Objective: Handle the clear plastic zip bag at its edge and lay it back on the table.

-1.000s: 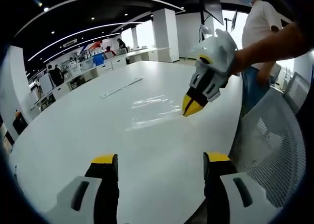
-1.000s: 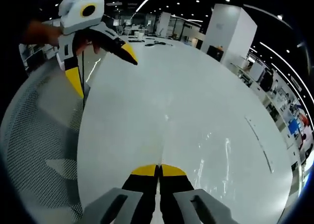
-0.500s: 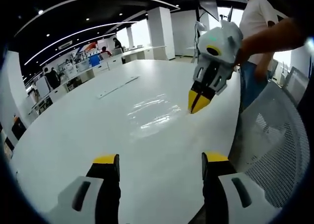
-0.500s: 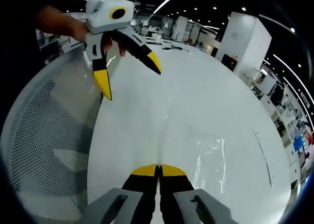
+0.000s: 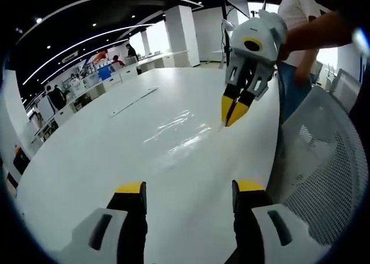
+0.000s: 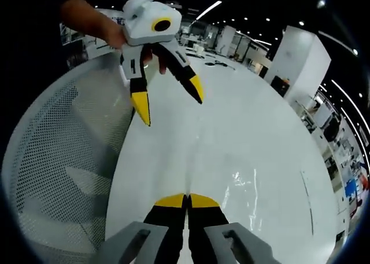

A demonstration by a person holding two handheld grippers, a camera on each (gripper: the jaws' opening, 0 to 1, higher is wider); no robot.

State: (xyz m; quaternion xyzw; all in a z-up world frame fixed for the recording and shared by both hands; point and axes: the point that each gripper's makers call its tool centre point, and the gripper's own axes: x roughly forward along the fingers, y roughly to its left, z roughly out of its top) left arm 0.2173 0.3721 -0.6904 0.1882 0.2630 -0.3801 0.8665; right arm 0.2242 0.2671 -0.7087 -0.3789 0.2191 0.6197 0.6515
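Right gripper (image 5: pixel 234 111): yellow tips pressed together, pinching the near edge of the bag (image 5: pixel 179 131), tips down close to the table (image 5: pixel 87 171). In its own view the tips (image 6: pixel 186 201) meet with no gap; the film between them is too thin to make out.

Left gripper (image 6: pixel 170 102): jaws spread, holding nothing, hovering over the table's edge beside a mesh chair (image 6: pixel 63 177).

Bag: clear, flat, limp film lying on the white tabletop, readable mostly by its glare streaks and soft wrinkles (image 6: pixel 245 194).

Table: smooth, glossy white, rounded outline. A pale flat strip (image 5: pixel 134 101) lies farther off, well apart from the bag.

Risks, as I judge them: slick film could slide out of a thin-edge pinch. Static or cling might keep it stuck to a tip on release. Dragged across the gloss, it may fold on itself rather than lie flat.
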